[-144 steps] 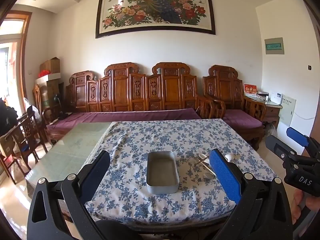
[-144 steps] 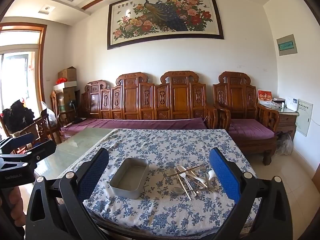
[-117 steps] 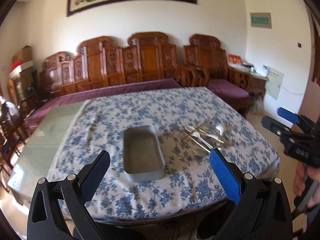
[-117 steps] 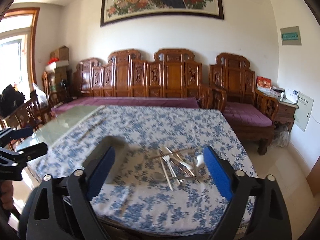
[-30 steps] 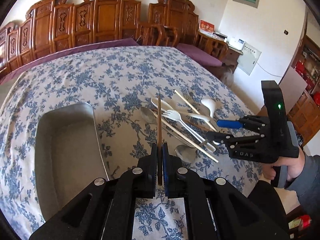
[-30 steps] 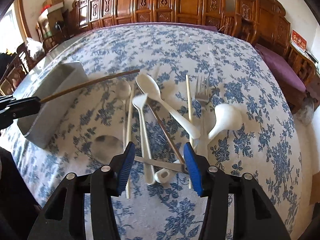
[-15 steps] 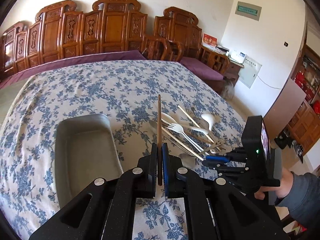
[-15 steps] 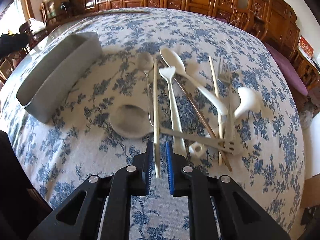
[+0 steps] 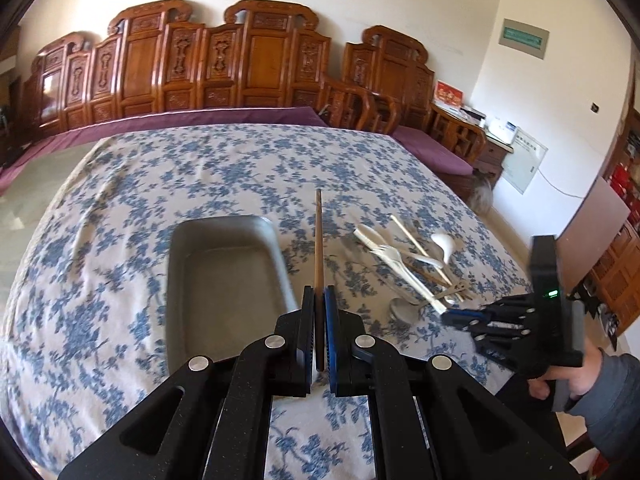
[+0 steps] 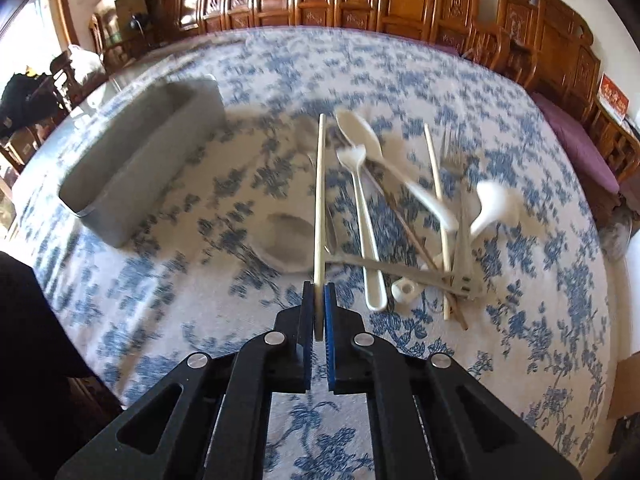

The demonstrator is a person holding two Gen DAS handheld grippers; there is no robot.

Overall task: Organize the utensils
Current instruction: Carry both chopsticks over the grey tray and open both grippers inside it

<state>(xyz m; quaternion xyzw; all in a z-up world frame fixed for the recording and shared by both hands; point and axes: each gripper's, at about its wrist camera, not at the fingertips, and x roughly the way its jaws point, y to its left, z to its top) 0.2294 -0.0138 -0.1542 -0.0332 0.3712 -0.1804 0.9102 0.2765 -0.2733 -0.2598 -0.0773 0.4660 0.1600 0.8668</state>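
Note:
My left gripper [image 9: 319,292] is shut on a dark brown chopstick [image 9: 318,240], which sticks out ahead above the right rim of the grey metal tray [image 9: 224,288]. My right gripper [image 10: 319,288] has its jaws closing tight on a pale wooden chopstick [image 10: 320,192], and the pads press on it. Just beyond lies the utensil pile [image 10: 400,208]: a white spoon [image 10: 360,132], a fork [image 10: 452,160], a white soup spoon [image 10: 492,204] and a metal spoon [image 10: 286,240]. In the left wrist view the right gripper [image 9: 452,314] sits at the near edge of that pile [image 9: 404,260].
A blue-flowered cloth [image 9: 240,168] covers the table. The tray [image 10: 140,160] stands left of the pile. Carved wooden benches [image 9: 256,64] with purple cushions line the far side. A person's hand and grey sleeve [image 9: 600,384] are at the right.
The right gripper's jaws have closed on the pale chopstick and lifted its near end from the pile. The left gripper has drawn back and up with the dark chopstick, towards the tray.

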